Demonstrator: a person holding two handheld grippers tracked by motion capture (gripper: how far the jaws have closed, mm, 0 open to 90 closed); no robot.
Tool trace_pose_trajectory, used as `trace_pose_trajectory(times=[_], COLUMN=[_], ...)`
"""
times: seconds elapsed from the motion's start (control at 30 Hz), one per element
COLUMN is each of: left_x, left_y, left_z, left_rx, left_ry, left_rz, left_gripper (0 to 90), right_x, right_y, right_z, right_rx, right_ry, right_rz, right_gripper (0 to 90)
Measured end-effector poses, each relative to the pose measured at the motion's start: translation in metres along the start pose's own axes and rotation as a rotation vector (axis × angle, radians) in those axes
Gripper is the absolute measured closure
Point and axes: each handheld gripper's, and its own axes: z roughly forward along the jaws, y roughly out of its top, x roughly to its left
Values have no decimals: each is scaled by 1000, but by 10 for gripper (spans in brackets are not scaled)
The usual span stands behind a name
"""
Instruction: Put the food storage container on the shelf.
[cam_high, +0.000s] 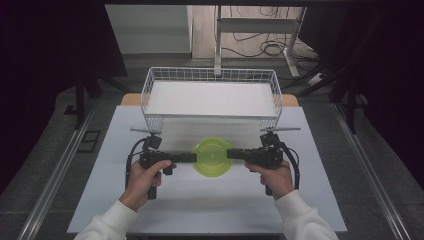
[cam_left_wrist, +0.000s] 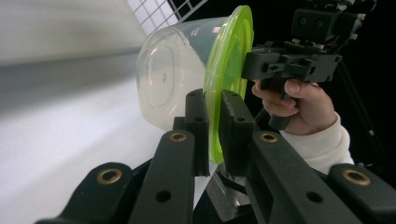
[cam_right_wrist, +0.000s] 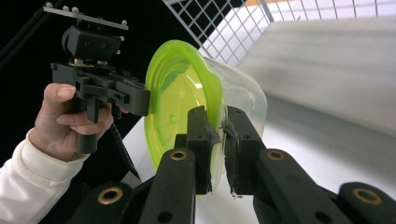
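High view: a clear plastic container with a green lid (cam_high: 212, 157) sits at the centre of the white tabletop (cam_high: 210, 210), just in front of a white wire basket (cam_high: 150, 90). The left claw (cam_high: 192, 158) meets the lid's left edge, the right claw (cam_high: 231, 153) its right edge; a hand in a white sleeve holds each.

Left gripper view: the left claw (cam_left_wrist: 214, 126) is clenched on the lid's green rim (cam_left_wrist: 233, 60), one jaw on each face. The translucent container body (cam_left_wrist: 173, 79) lies to one side; the right claw (cam_left_wrist: 246, 65) grips the far rim, held by the right hand (cam_left_wrist: 299, 105).

Right gripper view: the right claw (cam_right_wrist: 219, 135) grasps the rim of the lid (cam_right_wrist: 173, 93); the left claw (cam_right_wrist: 145, 101) clamps the opposite edge, held by the left hand (cam_right_wrist: 65, 121).
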Motion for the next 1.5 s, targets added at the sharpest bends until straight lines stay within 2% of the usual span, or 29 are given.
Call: trace_pose_trajectory(times=[0.6, 1.13, 1.3, 1.5], left_x=[-24, -34, -41, -46], left_y=[44, 77, 90, 106], left_z=[-8, -12, -15, -18], left_rx=[-21, -26, -27, -29], left_ry=[4, -7, -1, -10], left_rz=[61, 63, 88, 99], left_gripper=[833, 833, 833, 833], right_x=[10, 12, 14, 14], right_y=[40, 74, 85, 101], right_z=[-14, -20, -24, -27], right_rx=[-58, -71, -84, -100], right_ry=[5, 17, 24, 36], right_rz=[-29, -31, -37, -37], right_gripper=[807, 806, 807, 808])
